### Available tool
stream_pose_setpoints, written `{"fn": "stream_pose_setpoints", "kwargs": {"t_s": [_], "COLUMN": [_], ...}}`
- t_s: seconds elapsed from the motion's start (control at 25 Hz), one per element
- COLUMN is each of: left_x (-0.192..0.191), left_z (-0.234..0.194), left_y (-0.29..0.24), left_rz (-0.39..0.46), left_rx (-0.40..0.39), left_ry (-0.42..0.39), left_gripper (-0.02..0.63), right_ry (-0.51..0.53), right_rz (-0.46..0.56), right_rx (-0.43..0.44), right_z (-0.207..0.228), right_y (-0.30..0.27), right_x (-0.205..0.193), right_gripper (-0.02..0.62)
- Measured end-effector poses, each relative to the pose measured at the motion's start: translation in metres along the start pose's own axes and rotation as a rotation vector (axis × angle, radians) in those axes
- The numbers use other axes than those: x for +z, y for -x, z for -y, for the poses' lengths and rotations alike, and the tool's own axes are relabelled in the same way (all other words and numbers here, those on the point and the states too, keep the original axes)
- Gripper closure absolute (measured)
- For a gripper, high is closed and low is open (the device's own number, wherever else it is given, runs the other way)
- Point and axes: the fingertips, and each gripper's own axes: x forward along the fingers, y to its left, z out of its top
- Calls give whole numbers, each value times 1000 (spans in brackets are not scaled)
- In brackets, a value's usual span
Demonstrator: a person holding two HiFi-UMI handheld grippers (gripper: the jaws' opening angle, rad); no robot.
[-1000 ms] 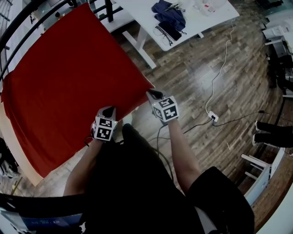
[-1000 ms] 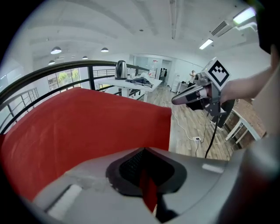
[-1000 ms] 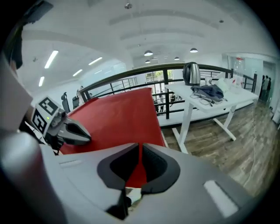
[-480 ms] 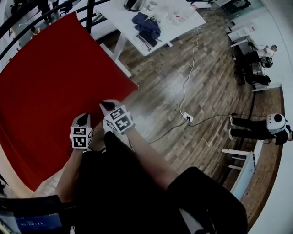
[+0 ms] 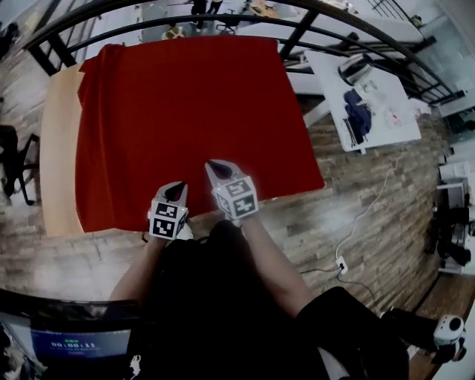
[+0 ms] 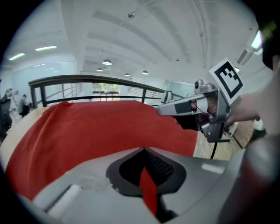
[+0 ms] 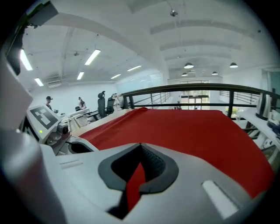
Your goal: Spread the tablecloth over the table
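Observation:
The red tablecloth [image 5: 185, 111] lies flat over most of the wooden table [image 5: 58, 148], leaving a bare strip along the left side. Both grippers hover side by side over the cloth's near edge. My left gripper [image 5: 177, 190] is shut, and so is my right gripper [image 5: 215, 165], which reaches a little further onto the cloth. In the left gripper view the closed jaws [image 6: 143, 151] point across the cloth [image 6: 100, 127], with the right gripper [image 6: 159, 110] at their right. The right gripper view shows closed jaws [image 7: 140, 146] over the cloth [image 7: 188, 127]. A red sliver shows through each slit; no fold rises to either tip.
A black railing [image 5: 223, 22] curves behind the table. A white desk [image 5: 371, 104] with dark clothing stands at the right. A power strip and cable [image 5: 341, 263] lie on the wooden floor. A dark chair [image 5: 11, 163] stands at the left and a screen [image 5: 74, 345] at bottom left.
Both grippers have left the cloth's corner and travelled along its near edge to the middle. The head has turned, so the whole table now faces me squarely.

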Motion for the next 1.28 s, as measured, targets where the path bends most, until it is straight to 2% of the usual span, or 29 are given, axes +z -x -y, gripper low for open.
{"fn": "stream_pose_setpoints", "kwargs": {"t_s": [0.12, 0.2, 0.48, 0.64, 0.72, 0.8, 0.88, 1.0, 1.04, 1.08, 1.16, 1.24, 1.28], "left_x": [-46, -70, -140, -175, -198, -223, -245, -244, -243, -244, -248, -249, -250], "left_z": [-78, -113, -178, -218, -237, -248, -255, -267, -268, -269, -280, -306, -323], "left_y": [73, 108, 186, 233, 256, 275, 282, 287, 287, 286, 292, 310, 323], "left_rz": [22, 36, -6, -16, -66, -121, -158, -127, -126, -131, -108, -50, -32], "left_rx": [221, 328, 651, 842, 915, 946, 936, 897, 877, 856, 827, 812, 801], "left_ry": [168, 257, 488, 616, 643, 674, 702, 652, 621, 601, 634, 683, 679], "left_gripper": [602, 601, 601, 600, 542, 520, 518, 531, 544, 590, 598, 600, 600], "right_ry": [109, 160, 291, 343, 367, 378, 394, 408, 405, 402, 401, 389, 377], "right_rz": [-42, -77, -169, -169, -180, -207, -236, -260, -269, -282, -309, -327, -333], "right_rx": [217, 318, 602, 709, 740, 762, 766, 726, 700, 669, 591, 494, 442], "right_z": [-95, -139, -238, -287, -305, -317, -322, -318, -314, -308, -293, -280, -275], "right_y": [-59, -83, -125, -147, -160, -160, -158, -170, -178, -186, -205, -222, -231], "right_x": [11, 6, -12, -10, -11, -15, -19, -22, -24, -26, -29, -30, -30], "right_gripper": [586, 586, 586, 586, 586, 586, 586, 586, 586, 586, 586, 586, 586]}}
